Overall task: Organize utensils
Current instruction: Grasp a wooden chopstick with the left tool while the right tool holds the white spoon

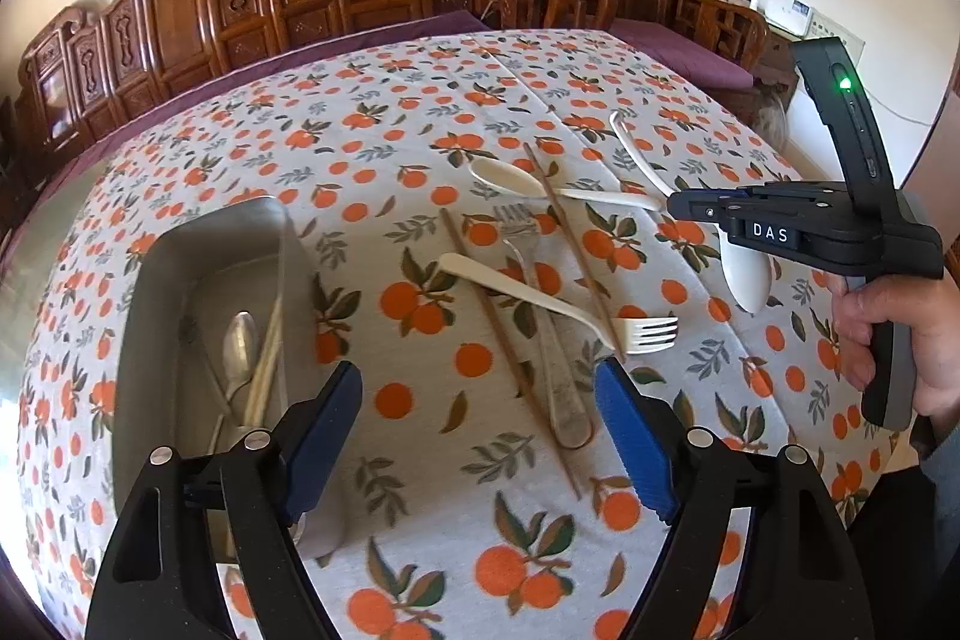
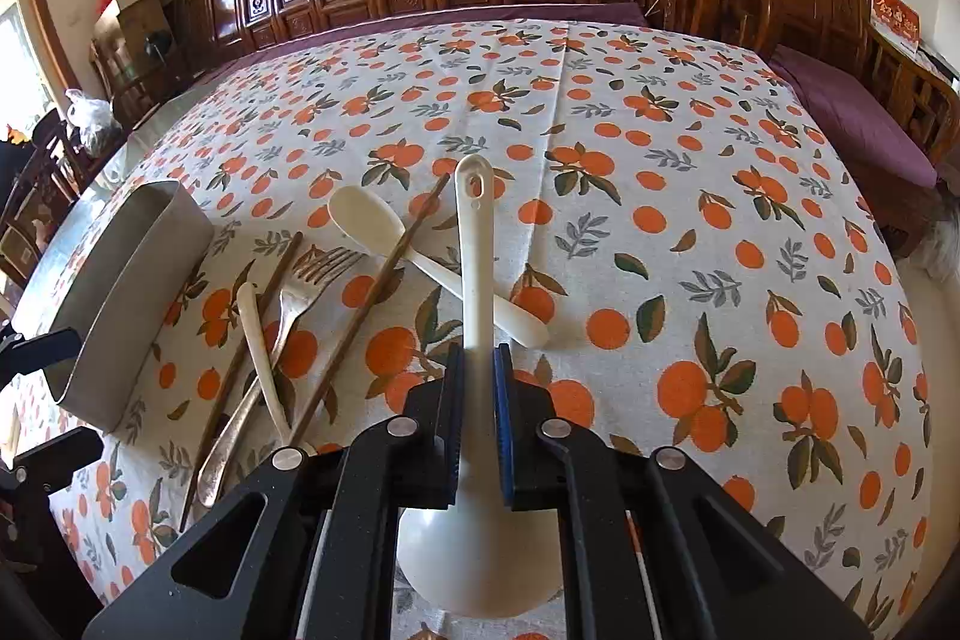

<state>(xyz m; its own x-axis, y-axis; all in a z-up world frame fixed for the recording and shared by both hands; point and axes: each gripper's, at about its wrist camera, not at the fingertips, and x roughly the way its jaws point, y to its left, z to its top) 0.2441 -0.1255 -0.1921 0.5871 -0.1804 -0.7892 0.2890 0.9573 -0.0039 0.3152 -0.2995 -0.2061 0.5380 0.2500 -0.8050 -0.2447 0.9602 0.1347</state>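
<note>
Two grippers are at work, and the right gripper is the busy one: its pads are clamped on the handle of a white ladle-like spoon, bowl hanging below the jaws, handle pointing toward the tablecloth's far edge. The left gripper stands released, its jaws spread wide over bare cloth with nothing between them.

Just left of it sits the metal tray, near the left edge of the tablecloth, already holding a metal spoon and pale chopsticks. Mid-cloth lie a white spoon, a metal fork, a white fork and two brown chopsticks, crossing one another.

Judging by this, the step in hand is carrying the gripped spoon. Next it likely needs swinging left over the tray, lowering, then releasing.
</note>
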